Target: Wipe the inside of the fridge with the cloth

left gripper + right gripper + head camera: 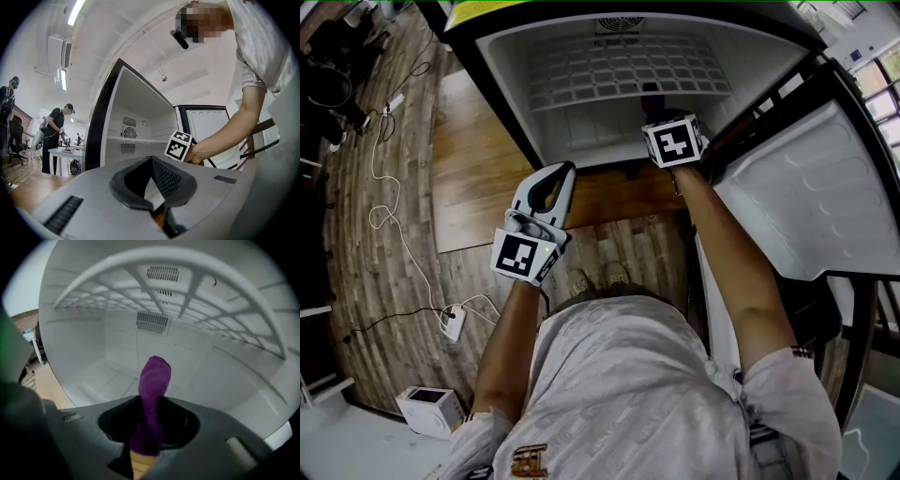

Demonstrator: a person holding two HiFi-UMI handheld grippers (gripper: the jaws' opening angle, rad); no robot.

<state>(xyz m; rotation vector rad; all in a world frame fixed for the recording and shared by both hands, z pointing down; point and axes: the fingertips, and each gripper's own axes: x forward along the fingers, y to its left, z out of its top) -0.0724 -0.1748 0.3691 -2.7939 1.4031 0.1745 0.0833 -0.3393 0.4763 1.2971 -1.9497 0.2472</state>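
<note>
The purple cloth (153,390) is pinched between the jaws of the right gripper (149,425). It is bunched into a narrow roll that rises past the fingertips and points at the rear wall of the fridge (93,380). We see it hanging free under the front edge of the white grid shelf (187,273), clear of the cabinet floor and walls. A slotted vent (153,323) sits on the rear wall beyond it. From the head view, the right gripper (661,112) reaches just inside the fridge's (581,131) open mouth below the shelf (628,70), and only a dark tip of the cloth (652,98) shows past its marker cube. The open door (806,187) hangs at the cabinet's right edge. The left gripper (565,172) stays outside, near the cabinet's front left corner over the wooden floor (384,281). Its own view shows its jaws (151,159) closed tip to tip, holding nothing (only a small gap opens behind the tips). On the floor to the left lie a white cable (389,216), a power strip (453,322) and a small white box (431,408).
</note>
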